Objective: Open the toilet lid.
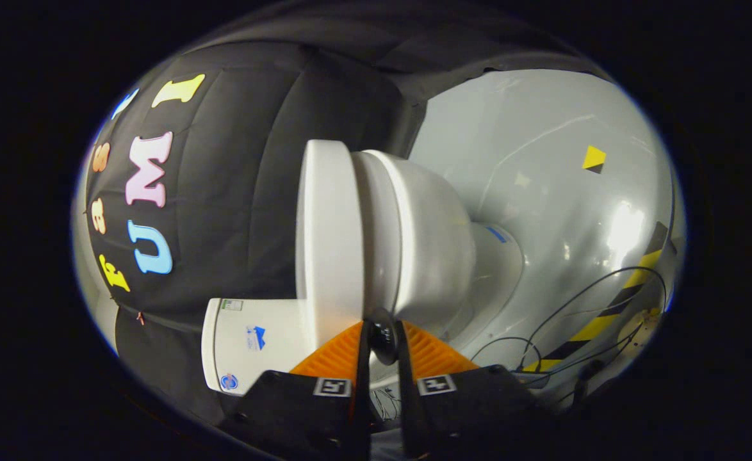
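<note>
Just ribbed orange tool by glossy lid

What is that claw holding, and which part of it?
The claw is nearly closed on a small dark knob, apparently on the toilet lid's edge. Whether both fingers press it can't be told.

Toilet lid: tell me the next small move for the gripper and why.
Probably ease the gripper forward so a fingertip catches the lid's edge. The toilet lid lies shut on the seat above the bowl. The orange fingers stand nearly together, nothing visibly gripped, just short of the lid and seat.
</note>
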{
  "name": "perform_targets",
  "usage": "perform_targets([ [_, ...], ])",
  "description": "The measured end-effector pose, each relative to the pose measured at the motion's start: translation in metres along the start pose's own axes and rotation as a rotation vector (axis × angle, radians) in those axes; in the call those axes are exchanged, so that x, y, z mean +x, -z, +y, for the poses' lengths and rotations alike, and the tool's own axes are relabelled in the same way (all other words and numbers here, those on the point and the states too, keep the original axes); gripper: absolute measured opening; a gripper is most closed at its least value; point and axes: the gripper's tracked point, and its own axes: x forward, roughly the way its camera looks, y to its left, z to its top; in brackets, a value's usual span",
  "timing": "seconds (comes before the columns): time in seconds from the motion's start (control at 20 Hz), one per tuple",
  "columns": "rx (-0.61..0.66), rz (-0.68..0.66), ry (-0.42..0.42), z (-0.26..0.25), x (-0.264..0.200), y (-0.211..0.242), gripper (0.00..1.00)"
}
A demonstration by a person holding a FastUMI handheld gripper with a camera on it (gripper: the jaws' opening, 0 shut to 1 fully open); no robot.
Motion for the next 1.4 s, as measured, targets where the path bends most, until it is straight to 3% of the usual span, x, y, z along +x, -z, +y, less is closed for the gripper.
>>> perform_targets([
  [0.15,0.02,-0.046,-0.043,0.005,0.007,-0.012,0.22],
  [0.25,0.006,-0.044,-0.035,0.003,0.015,-0.004,0.06],
  [0.4,-0.001,-0.036,-0.041,0.01,0.009,-0.002,0.07],
  [0.75,-0.242,-0.053,0.02,0.032,-0.003,0.004,0.07],
  [0.9,-0.311,-0.079,0.002,0.06,-0.015,0.0,0.06],
  [1.4,-0.678,-0.173,0.11,0.166,-0.045,0.033,0.06],
])
